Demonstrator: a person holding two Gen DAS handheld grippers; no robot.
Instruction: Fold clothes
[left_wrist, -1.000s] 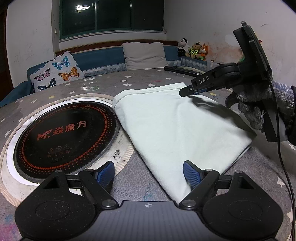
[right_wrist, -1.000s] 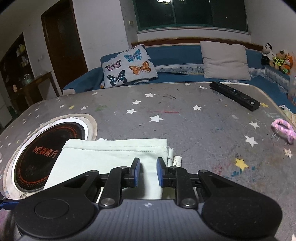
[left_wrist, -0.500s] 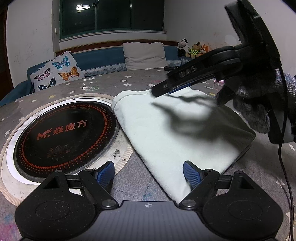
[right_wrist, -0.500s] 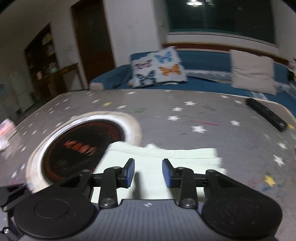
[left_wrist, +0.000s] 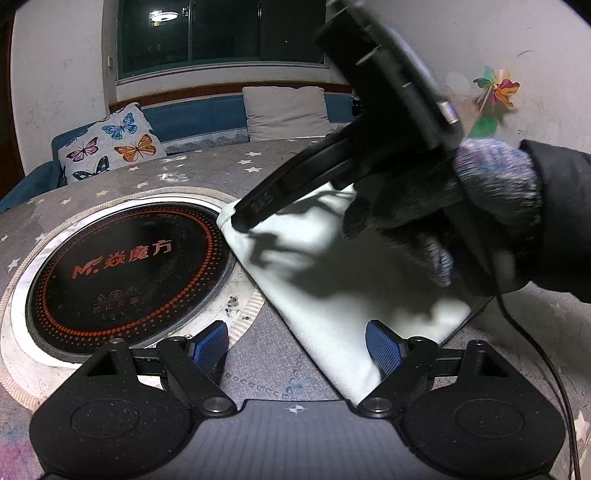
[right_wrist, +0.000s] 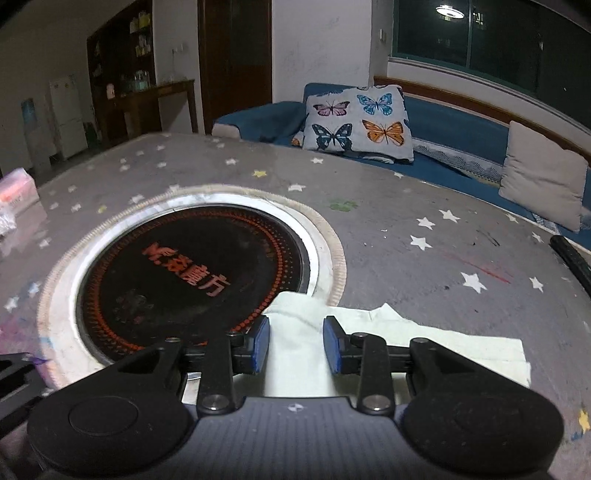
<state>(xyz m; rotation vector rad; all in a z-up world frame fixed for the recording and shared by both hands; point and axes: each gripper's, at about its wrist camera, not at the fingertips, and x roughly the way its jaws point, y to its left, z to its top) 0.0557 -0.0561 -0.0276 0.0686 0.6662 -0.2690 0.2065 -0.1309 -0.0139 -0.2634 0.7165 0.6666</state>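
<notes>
A pale green folded cloth (left_wrist: 332, 291) lies on the star-patterned table beside the round black hob (left_wrist: 122, 266). My left gripper (left_wrist: 297, 345) stands open and low at the cloth's near corner; its right pad (left_wrist: 384, 345) rests over the cloth edge and nothing is pinched. My right gripper (left_wrist: 240, 221), held by a gloved hand (left_wrist: 443, 221), reaches across to the cloth's far left corner by the hob. In the right wrist view its jaws (right_wrist: 295, 341) stand partly apart, with the cloth (right_wrist: 443, 347) corner lying between and under the blue pads, not pressed.
A black remote (right_wrist: 570, 258) lies at the table's right edge. A plastic packet (right_wrist: 14, 192) sits at the far left. A blue sofa with a butterfly cushion (right_wrist: 358, 122) runs behind the table. The hob (right_wrist: 184, 266) is set into the tabletop.
The right gripper has swung leftward over the cloth to the corner by the hob and rolled, its jaws going from nearly shut to partly apart. The left gripper has stayed put.
</notes>
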